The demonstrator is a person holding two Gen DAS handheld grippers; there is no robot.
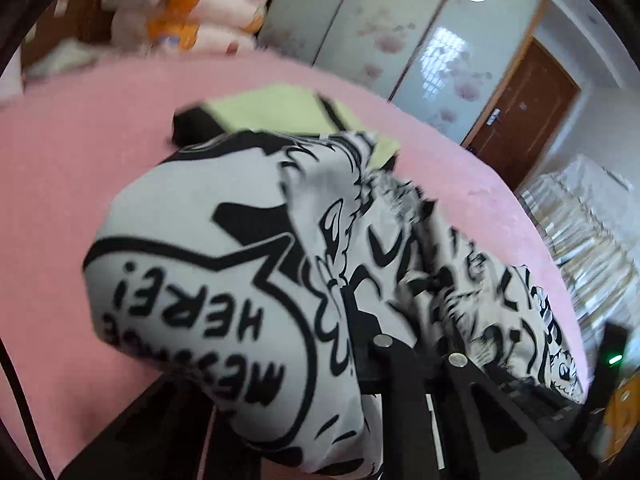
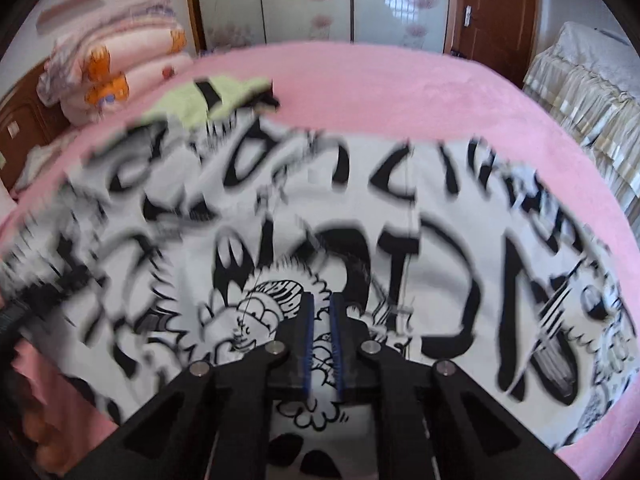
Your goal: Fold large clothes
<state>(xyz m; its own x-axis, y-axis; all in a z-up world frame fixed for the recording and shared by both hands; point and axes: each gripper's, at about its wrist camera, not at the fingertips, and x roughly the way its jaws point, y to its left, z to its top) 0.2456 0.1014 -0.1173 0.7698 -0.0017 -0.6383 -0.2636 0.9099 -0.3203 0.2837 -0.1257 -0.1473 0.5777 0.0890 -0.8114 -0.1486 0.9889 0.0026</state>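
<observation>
White printed shirt (image 2: 400, 240) could slip: left claw (image 1: 416, 344) grips a bunched fold; right claw (image 2: 322, 336) narrowly parted, holding nothing.

a large white garment (image 2: 360, 240) printed with black comic-strip art lies spread across a pink bed, one end bunched up and raised (image 1: 224, 280), its speech bubble reading "here!" upside down.
</observation>
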